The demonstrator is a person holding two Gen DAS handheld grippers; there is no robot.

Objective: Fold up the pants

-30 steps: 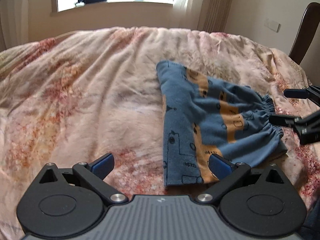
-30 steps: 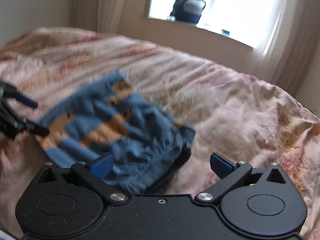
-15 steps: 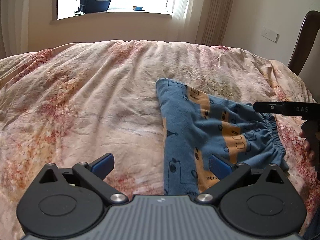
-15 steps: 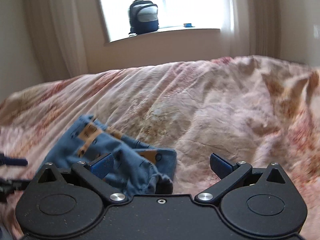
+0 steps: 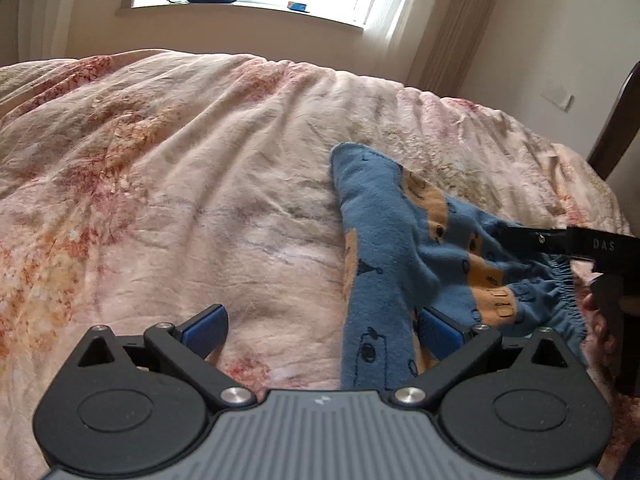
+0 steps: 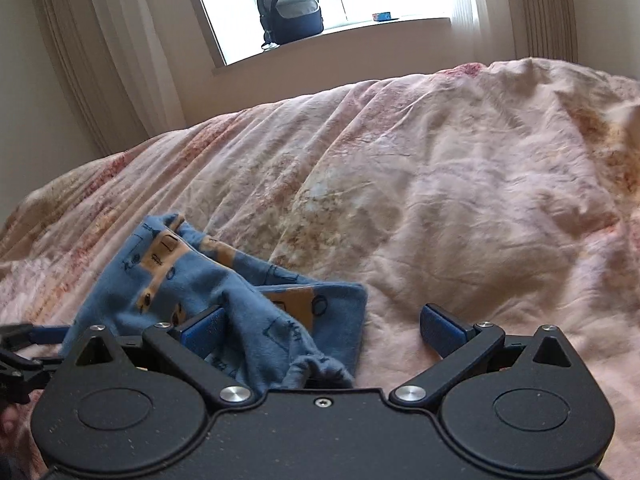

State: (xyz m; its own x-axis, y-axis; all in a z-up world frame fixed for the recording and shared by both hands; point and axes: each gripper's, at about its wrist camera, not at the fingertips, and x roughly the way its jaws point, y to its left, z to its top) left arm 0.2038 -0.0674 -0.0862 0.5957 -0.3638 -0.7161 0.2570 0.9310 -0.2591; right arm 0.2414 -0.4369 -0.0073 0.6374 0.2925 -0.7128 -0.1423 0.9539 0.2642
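Small blue pants (image 5: pixel 404 264) with orange patches lie bunched on the pink floral bedspread (image 5: pixel 180 184). In the left wrist view my left gripper (image 5: pixel 322 322) is open, with the near pants edge between its fingers, close to the right fingertip (image 5: pixel 438 330). The elastic waistband (image 5: pixel 564 292) lies at the right, by my right gripper's body. In the right wrist view my right gripper (image 6: pixel 324 330) is open, low over the pants (image 6: pixel 208 288); cloth drapes past its left fingertip (image 6: pixel 202 330).
A dark backpack (image 6: pixel 290 8) and a small blue box (image 6: pixel 382 16) sit on the window sill beyond the bed. Curtains hang at both sides. A dark wooden chair back (image 5: pixel 616 124) stands at the bed's right edge.
Both grippers have moved closer and lower onto the pants. The pants have bunched up and now reach between the fingers of each gripper. Both stay open.
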